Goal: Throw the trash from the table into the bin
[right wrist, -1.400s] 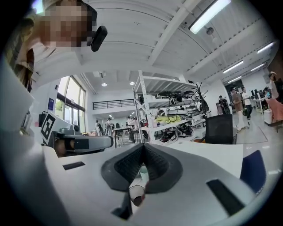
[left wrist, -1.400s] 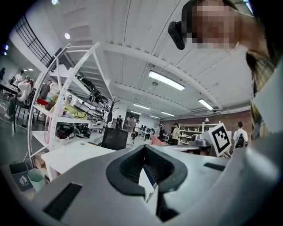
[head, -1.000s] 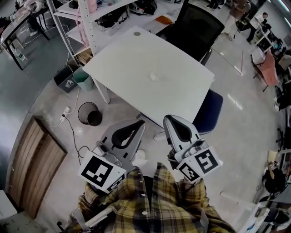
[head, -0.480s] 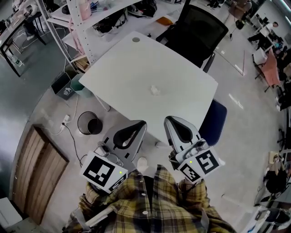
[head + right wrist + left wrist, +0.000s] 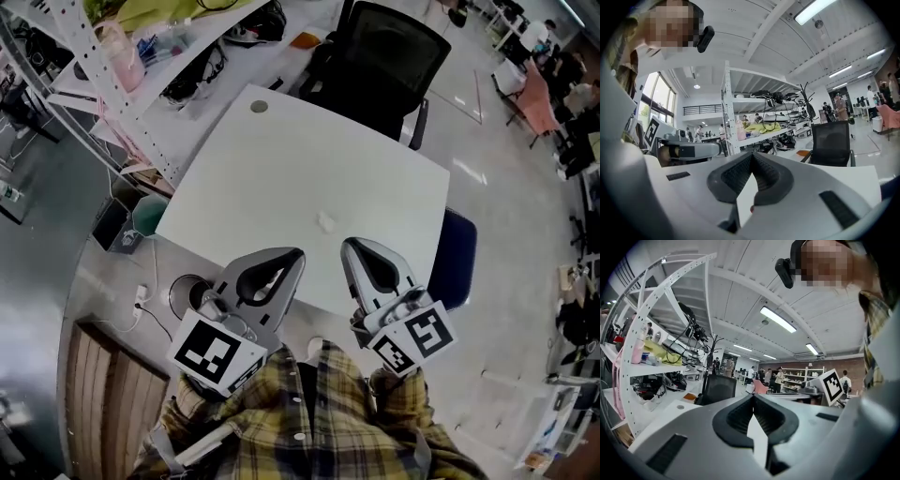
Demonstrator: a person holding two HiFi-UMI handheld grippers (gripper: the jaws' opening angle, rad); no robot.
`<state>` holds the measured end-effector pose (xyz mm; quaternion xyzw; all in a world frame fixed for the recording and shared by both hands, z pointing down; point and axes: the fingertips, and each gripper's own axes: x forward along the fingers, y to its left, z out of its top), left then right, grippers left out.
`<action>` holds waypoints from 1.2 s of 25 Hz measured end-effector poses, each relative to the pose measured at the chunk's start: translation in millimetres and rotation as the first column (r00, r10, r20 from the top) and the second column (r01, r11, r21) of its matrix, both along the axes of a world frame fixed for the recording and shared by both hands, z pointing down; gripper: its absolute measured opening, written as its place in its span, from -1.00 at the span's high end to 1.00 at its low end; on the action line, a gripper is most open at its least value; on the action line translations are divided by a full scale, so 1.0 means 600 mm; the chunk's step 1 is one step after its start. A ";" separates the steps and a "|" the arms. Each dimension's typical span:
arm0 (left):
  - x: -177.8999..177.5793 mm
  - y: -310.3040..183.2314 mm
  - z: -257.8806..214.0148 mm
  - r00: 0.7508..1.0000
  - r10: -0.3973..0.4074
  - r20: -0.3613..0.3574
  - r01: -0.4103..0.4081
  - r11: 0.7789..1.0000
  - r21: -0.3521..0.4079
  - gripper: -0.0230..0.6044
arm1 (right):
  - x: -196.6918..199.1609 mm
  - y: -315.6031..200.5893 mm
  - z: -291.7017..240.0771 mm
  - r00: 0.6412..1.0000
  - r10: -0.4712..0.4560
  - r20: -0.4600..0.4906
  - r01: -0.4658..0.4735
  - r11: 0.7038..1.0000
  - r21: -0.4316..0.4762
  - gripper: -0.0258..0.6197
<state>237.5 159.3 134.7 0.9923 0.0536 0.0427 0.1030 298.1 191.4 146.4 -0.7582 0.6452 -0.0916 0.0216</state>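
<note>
Closest in, the person's plaid shirt (image 5: 309,436) fills the bottom of the head view, with both claws held out side by side in front of it. The left gripper (image 5: 296,252) has its jaws pressed together at the tips, with nothing between them; its own view shows the two dark pads meeting in a point. The right gripper (image 5: 346,243) is the same, closed right up and empty. Each carries its marker cube at the back, next to the shirt.

Both claws reach over the near edge of the white table (image 5: 272,159). The trash (image 5: 326,222), a small crumpled white scrap, lies on the tabletop just ahead of the two tips, roughly between them and a little nearer the right one, touching neither.

The bin (image 5: 185,292), dark and round, stands on the floor off to the left of the left gripper, partly hidden behind its body. To the right of the right gripper a blue seat (image 5: 457,258) shows past the table's edge. Beyond the table are a black office chair (image 5: 386,56) and, further left, a white shelving rack (image 5: 103,56) piled with clutter.
</note>
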 end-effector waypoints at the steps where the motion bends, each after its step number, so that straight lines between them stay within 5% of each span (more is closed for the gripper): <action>1: 0.005 -0.015 0.002 1.000 0.018 0.004 -0.018 1.000 -0.002 0.90 | 0.006 -0.014 0.001 1.000 0.018 0.000 -0.018 1.000 -0.004 0.92; 13: 0.028 -0.097 0.043 0.984 0.171 0.042 -0.167 0.983 -0.075 0.90 | 0.032 -0.076 0.042 0.985 0.174 0.020 -0.172 0.981 -0.092 0.92; 30: 0.081 -0.083 0.055 0.984 0.161 0.076 -0.153 0.983 -0.096 0.90 | 0.095 -0.057 0.088 0.985 0.169 0.041 -0.160 0.972 -0.174 0.92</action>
